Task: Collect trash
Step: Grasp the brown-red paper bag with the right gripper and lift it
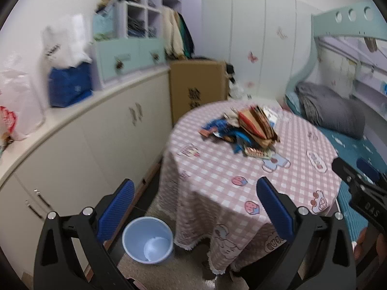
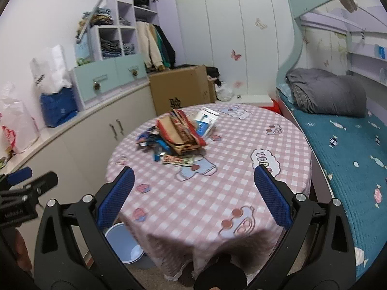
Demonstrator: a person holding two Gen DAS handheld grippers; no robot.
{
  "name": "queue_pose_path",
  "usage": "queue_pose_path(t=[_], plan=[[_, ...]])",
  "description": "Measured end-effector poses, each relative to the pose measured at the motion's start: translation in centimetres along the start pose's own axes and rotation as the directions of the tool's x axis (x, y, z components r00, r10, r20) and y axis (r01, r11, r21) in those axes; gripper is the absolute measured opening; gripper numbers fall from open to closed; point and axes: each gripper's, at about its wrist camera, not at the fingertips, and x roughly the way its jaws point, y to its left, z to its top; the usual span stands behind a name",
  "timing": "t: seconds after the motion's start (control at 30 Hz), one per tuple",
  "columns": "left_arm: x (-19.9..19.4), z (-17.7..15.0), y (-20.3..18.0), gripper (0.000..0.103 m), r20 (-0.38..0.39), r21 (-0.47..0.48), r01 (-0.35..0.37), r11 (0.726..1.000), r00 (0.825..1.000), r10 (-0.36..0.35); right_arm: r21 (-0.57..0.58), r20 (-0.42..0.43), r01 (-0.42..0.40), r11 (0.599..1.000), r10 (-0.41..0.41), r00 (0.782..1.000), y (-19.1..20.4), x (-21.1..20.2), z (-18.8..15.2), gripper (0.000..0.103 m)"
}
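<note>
Blue bin point(image 1: 147, 240) sits on the floor by the table's left edge, below the drop. My left gripper point(image 1: 194, 209) is spread wide, empty, over it. Trash pile point(image 2: 177, 135) mid-table. My right gripper point(image 2: 193, 193) is wide apart too — aimed for the reach.

Ahead of the blue-padded black gripper point(image 2: 193, 193), a pink-and-white checked tablecloth point(image 2: 217, 188) with cartoon prints — red, brown and blue wrappers point(image 2: 179, 135); below-left, a pale blue plastic bucket point(image 1: 147, 239).
</note>
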Motion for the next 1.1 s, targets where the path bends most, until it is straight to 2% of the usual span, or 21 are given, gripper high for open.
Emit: queue_pose_path(t=[0.07,0.3,0.43,0.6,0.63,0.7,0.73,0.77,0.87,0.93,1.1], plan=[[2.2,0.6,-0.6,0.099,-0.023,0.005,0.018,1.000,1.000,-0.018,-0.002,-0.010,-0.006,1.000,0.005,1.000,-0.2,2.0,0.6,0.097],[8.0,3.3,-0.1,0.099,-0.062,-0.014,-0.001,1.000,0.998,0.000,-0.046,-0.060,-0.037,0.998,0.034,0.998,0.7,10.7,3.3,0.096],[11.0,4.7,0.5,0.099,-0.079,-0.032,-0.002,0.999,0.997,0.000,-0.061,-0.096,-0.043,0.997,0.037,0.995,1.1,15.7,4.7,0.081],[13.6,5.3,0.6,0.099,-0.098,-0.027,0.012,1.000,0.995,-0.015,-0.084,-0.159,-0.082,0.993,0.068,0.985,1.3,20.4,5.9,0.074],[14.2,5.3,0.5,0.099,-0.107,-0.023,0.016,1.000,0.994,-0.019,-0.093,-0.177,-0.098,0.991,0.081,0.981,1.4,21.1,6.1,0.071],[15.1,5.3,0.2,0.099,-0.121,-0.016,0.026,1.000,0.992,-0.028,-0.087,-0.215,-0.141,0.986,0.120,0.969,1.3,22.5,6.4,0.050],[15.5,5.3,0.0,0.099,-0.127,-0.016,0.031,0.999,0.991,-0.033,-0.061,-0.243,-0.192,0.980,0.172,0.955,0.9,23.3,6.6,0.038],[15.8,5.3,0.0,0.099,-0.131,-0.018,0.039,0.999,0.990,-0.041,-0.046,-0.250,-0.214,0.976,0.196,0.948,1.0,23.5,6.8,0.031],[16.4,5.4,-0.6,0.099,-0.138,-0.024,0.067,0.997,0.988,-0.070,-0.015,-0.225,-0.234,0.972,0.224,0.948,0.3,22.9,7.6,0.025],[16.7,5.6,-1.1,0.099,-0.141,-0.028,0.096,0.995,0.985,-0.099,0.019,-0.208,-0.256,0.966,0.254,0.944,-0.4,22.5,7.9,0.024],[17.0,5.8,-2.9,0.099,-0.142,-0.025,0.155,0.988,0.977,-0.157,0.054,-0.122,-0.257,0.965,0.262,0.957,-2.5,19.4,8.7,0.023]])
